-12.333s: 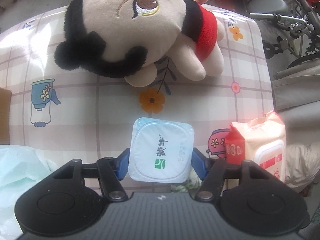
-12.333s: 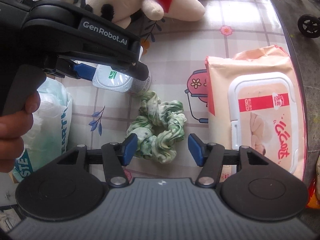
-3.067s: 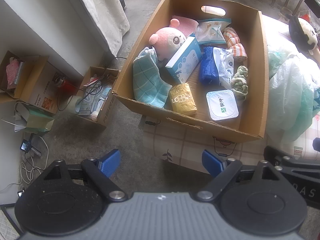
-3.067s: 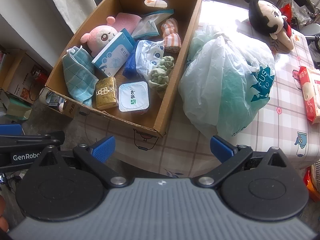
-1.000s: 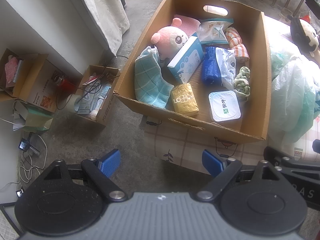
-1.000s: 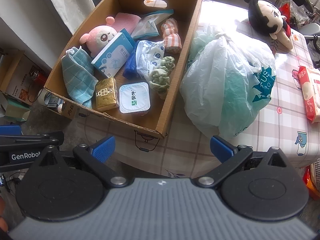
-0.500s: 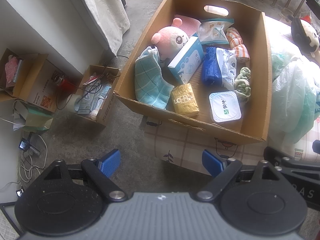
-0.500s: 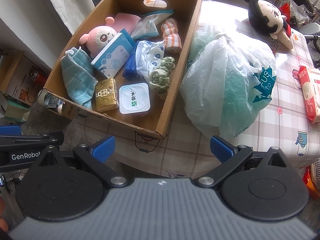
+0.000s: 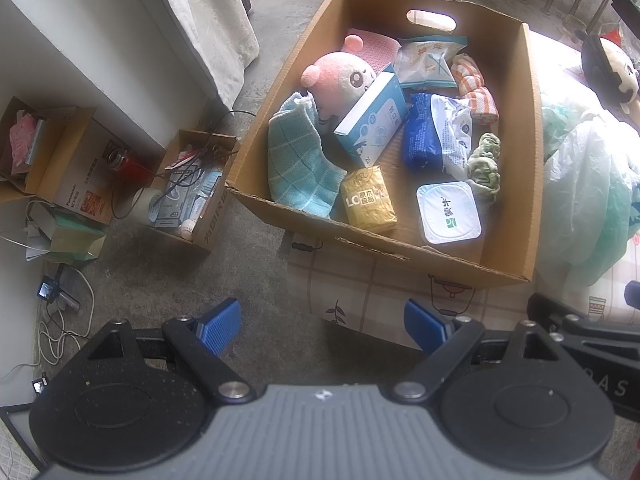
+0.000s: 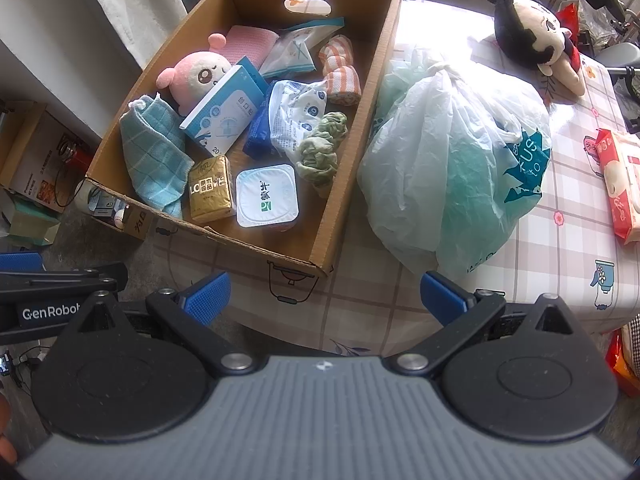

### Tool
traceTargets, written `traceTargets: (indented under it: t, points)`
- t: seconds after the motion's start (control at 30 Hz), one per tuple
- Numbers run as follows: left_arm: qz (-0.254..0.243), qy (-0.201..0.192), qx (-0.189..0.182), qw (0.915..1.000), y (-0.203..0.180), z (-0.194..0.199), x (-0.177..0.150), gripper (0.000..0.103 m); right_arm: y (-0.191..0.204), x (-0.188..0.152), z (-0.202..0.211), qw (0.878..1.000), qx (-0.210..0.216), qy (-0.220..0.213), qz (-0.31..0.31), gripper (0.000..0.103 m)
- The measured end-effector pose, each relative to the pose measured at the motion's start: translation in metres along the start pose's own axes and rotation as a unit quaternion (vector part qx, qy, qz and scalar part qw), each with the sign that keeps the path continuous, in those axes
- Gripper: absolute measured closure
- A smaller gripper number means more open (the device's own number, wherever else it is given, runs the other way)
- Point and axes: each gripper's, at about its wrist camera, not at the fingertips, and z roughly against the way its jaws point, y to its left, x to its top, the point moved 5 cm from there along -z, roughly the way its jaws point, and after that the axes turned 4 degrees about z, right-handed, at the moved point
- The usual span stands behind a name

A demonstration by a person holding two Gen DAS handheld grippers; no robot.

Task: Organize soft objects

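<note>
A cardboard box (image 9: 534, 152) (image 10: 370, 112) on the table's left end holds a pink plush (image 9: 340, 78) (image 10: 198, 74), a teal cloth (image 9: 300, 164), a green scrunchie (image 9: 486, 162) (image 10: 322, 146), a white yogurt tub (image 9: 448, 213) (image 10: 267, 196), a gold packet (image 9: 370, 200) and several pouches. A black-haired doll (image 10: 536, 36) lies at the table's far end. My left gripper (image 9: 322, 326) hangs open below the box's near wall, over the floor. My right gripper (image 10: 325, 294) stands open before the box's near right corner. Neither holds anything.
A large pale green plastic bag (image 10: 456, 160) sits right of the box. A pink wipes pack (image 10: 620, 184) lies near the right table edge. On the floor at left stand small open cartons (image 9: 192, 184) with cables and clutter.
Long ago my left gripper held the yogurt tub and the scrunchie lay on the table; both now lie in the box. Over the last second both views only drifted slightly.
</note>
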Motion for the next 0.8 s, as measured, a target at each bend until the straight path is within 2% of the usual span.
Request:
traceTargets:
  t: [0.8]
  points:
    - [0.001, 0.002, -0.001, 1.0, -0.0012, -0.0001, -0.0009, 0.013, -0.0017, -0.0015, 0.0007, 1.0, -0.002, 0.001, -0.003, 0.001]
